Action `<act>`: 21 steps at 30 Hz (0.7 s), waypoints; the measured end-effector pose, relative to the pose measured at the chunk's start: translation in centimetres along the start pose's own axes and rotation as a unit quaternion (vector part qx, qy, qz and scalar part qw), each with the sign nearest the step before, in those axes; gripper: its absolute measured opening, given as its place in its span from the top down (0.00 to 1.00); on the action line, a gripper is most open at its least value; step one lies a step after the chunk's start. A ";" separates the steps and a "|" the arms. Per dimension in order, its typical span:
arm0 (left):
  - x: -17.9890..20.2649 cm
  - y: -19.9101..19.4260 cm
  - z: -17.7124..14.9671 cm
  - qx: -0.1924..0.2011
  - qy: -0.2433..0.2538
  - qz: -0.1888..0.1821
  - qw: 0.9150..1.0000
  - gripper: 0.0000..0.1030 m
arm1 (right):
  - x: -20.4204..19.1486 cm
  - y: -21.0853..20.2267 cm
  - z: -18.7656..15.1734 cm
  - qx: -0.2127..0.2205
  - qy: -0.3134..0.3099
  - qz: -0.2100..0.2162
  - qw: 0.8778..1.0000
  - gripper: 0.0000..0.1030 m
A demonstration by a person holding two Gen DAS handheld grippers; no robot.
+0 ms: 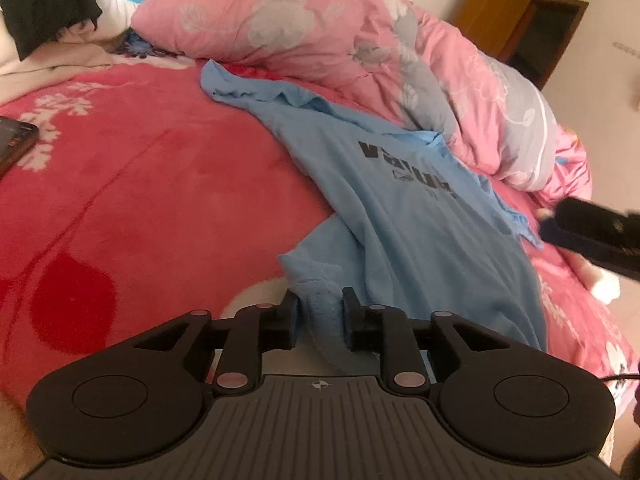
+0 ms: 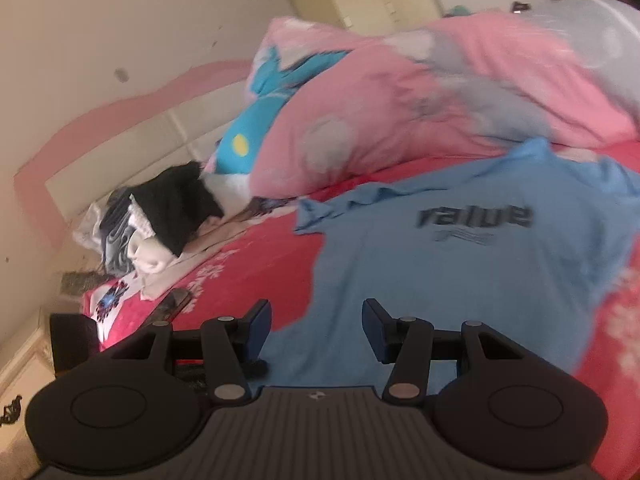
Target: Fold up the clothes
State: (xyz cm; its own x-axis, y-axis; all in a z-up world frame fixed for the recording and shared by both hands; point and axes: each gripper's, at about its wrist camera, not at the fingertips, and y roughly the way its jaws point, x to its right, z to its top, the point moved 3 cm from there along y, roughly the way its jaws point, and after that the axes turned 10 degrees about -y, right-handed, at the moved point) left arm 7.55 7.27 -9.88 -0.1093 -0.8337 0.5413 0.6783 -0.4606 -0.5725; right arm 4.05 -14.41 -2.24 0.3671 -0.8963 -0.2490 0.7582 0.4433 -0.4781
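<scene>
- The left gripper (image 1: 319,320) is clamped on a bunched corner of the blue T-shirt (image 1: 408,216); a thick roll of fabric fills the narrow gap between its jaws.
- The right gripper (image 2: 316,330) stands with its jaws apart and nothing between them, hovering over the shirt's near edge; the blue fabric lies below and beyond its fingers, not pinched.
- The T-shirt lies crumpled on the red floral blanket (image 1: 140,184), print side up, with dark lettering (image 2: 474,218) across the chest. Its far end runs up against the pink pillow (image 1: 280,20) and the pink quilt (image 1: 492,92).
- In the left wrist view, the other gripper shows as a dark blurred shape at the shirt's right edge.
- Further off, a heap of black and white clothes (image 2: 160,220) sits by the headboard, and a dark phone (image 1: 16,140) lies on the blanket, well apart from the shirt.
- Judged step: taking hold of the shirt to spread it flat, before any fold is made.
- The next move probably calls for the right gripper to close on an opposite corner or hem, so both hands can pull the fabric taut and clear of the bedding.
</scene>
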 end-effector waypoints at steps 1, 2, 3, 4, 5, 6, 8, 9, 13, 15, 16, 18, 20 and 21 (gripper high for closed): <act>-0.2 0.1 0.1 0.004 -0.006 -0.006 1.000 0.79 | -0.5 1.0 0.5 -0.008 -0.009 0.001 1.000 0.48; -0.4 0.2 0.2 0.008 -0.012 -0.012 1.000 0.79 | -0.9 2.0 1.1 -0.018 -0.019 0.002 1.000 0.48; -0.5 0.0 0.2 0.018 -0.013 -0.017 1.000 0.81 | -1.2 3.0 1.6 -0.028 -0.031 0.002 0.999 0.48; -0.6 -0.1 0.2 0.029 -0.013 -0.022 0.999 0.88 | -1.5 4.1 2.1 -0.040 -0.042 0.000 0.998 0.48; -0.7 -0.5 0.2 0.042 -0.005 -0.025 0.999 0.92 | -1.9 5.2 2.6 -0.050 -0.053 0.000 0.997 0.48; -0.6 -1.3 0.2 0.061 0.008 -0.030 0.998 0.95 | -2.3 6.3 3.0 -0.058 -0.064 -0.002 0.996 0.48; -0.5 -3.5 0.2 0.100 0.031 -0.049 0.993 0.96 | -3.1 8.6 3.8 -0.074 -0.085 -0.004 0.994 0.48; -0.4 -4.9 0.3 0.119 0.040 -0.062 0.990 0.96 | -3.4 9.6 4.1 -0.079 -0.092 -0.005 0.993 0.48; -0.3 -9.3 0.0 0.168 0.069 -0.102 0.978 0.96 | -4.0 12.7 5.5 -0.082 -0.098 -0.002 0.992 0.48; -0.7 -9.2 -0.4 0.153 0.062 -0.106 0.981 0.96 | -3.6 13.9 6.1 -0.083 -0.091 -0.001 0.992 0.48; -1.1 -8.9 -0.6 0.141 0.056 -0.106 0.983 0.96 | -3.2 14.7 6.3 -0.088 -0.084 -0.001 0.993 0.48; -1.7 -8.0 -1.1 0.117 0.042 -0.104 0.987 0.96 | -2.5 16.3 6.8 -0.102 -0.077 -0.002 0.992 0.48; -2.2 -7.2 -1.4 0.097 0.033 -0.097 0.990 0.96 | -1.8 18.2 7.1 -0.119 -0.075 -0.006 0.990 0.48; -2.3 -6.9 -1.5 0.091 0.033 -0.092 0.991 0.96 | -1.5 19.2 7.3 -0.126 -0.077 -0.008 0.989 0.48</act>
State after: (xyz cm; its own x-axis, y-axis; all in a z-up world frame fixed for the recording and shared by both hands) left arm 2.07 11.91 -8.12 -0.2871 -0.7612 0.5814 0.7616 -0.5495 -0.3434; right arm 22.03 -4.59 -4.88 0.4483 -0.8863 -0.1166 0.6135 0.3999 -0.6810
